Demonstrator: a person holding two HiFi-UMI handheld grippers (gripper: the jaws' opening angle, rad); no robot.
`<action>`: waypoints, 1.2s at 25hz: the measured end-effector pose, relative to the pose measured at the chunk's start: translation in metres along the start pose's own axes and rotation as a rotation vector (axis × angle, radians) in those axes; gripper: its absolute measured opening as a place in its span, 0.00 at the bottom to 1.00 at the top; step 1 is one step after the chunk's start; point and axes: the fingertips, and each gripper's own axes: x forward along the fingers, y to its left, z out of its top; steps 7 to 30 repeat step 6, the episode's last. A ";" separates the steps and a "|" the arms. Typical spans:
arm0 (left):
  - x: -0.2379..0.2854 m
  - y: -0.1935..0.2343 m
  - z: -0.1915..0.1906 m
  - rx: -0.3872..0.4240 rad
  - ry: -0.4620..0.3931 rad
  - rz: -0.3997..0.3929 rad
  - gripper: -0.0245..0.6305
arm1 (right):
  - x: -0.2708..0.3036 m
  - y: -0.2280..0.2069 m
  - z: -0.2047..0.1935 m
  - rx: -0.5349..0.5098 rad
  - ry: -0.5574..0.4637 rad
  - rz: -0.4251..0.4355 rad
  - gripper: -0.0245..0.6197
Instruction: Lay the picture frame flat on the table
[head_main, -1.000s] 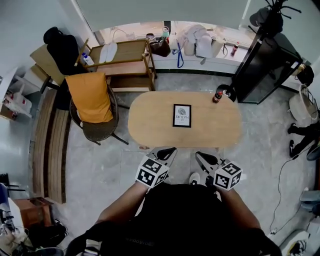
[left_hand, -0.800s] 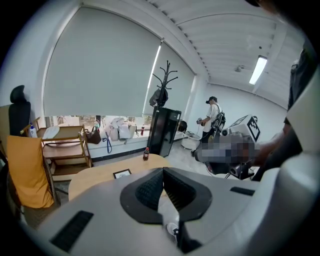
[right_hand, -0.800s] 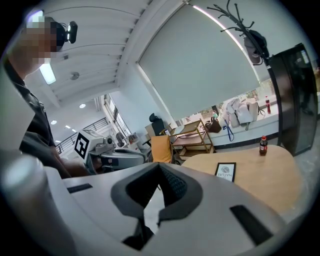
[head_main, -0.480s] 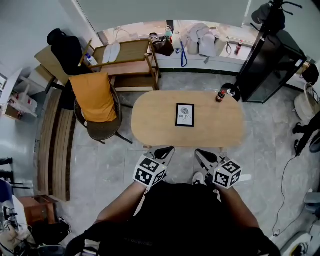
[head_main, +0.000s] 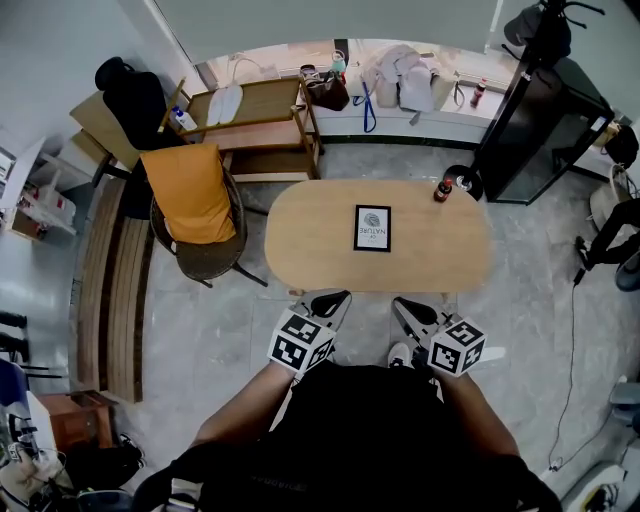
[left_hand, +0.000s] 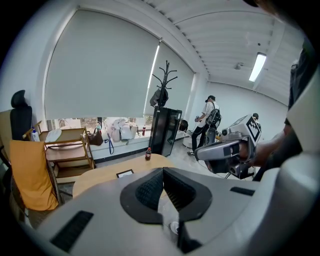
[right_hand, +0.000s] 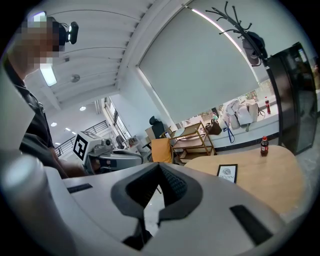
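The black picture frame (head_main: 372, 228) with a white print sits at the middle of the oval wooden table (head_main: 300, 250). It also shows small in the left gripper view (left_hand: 124, 173) and the right gripper view (right_hand: 227, 173), its face toward me. I cannot tell whether it stands or lies flat. My left gripper (head_main: 330, 303) and right gripper (head_main: 408, 310) hover side by side short of the table's near edge, close to my body. Both are shut, pads together, with nothing between them (left_hand: 163, 172) (right_hand: 159, 167).
A dark cola bottle (head_main: 441, 191) stands at the table's far right end. A wicker chair with an orange cushion (head_main: 190, 200) is at the table's left, a wooden shelf cart (head_main: 250, 110) behind it, a black cabinet (head_main: 530, 110) at the right. A person's legs (head_main: 605, 245) show at the right edge.
Both grippers stay shut and almost still in front of me. The head view has shifted slightly, so the table sits a bit further right. The person at the right edge has moved.
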 end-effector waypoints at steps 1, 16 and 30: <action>0.000 0.001 0.000 0.000 -0.001 0.000 0.04 | 0.001 0.001 0.000 -0.001 0.000 0.001 0.04; -0.003 0.002 -0.001 0.003 -0.010 0.002 0.04 | 0.004 0.004 -0.003 -0.003 0.002 0.004 0.04; -0.003 0.002 -0.001 0.003 -0.010 0.002 0.04 | 0.004 0.004 -0.003 -0.003 0.002 0.004 0.04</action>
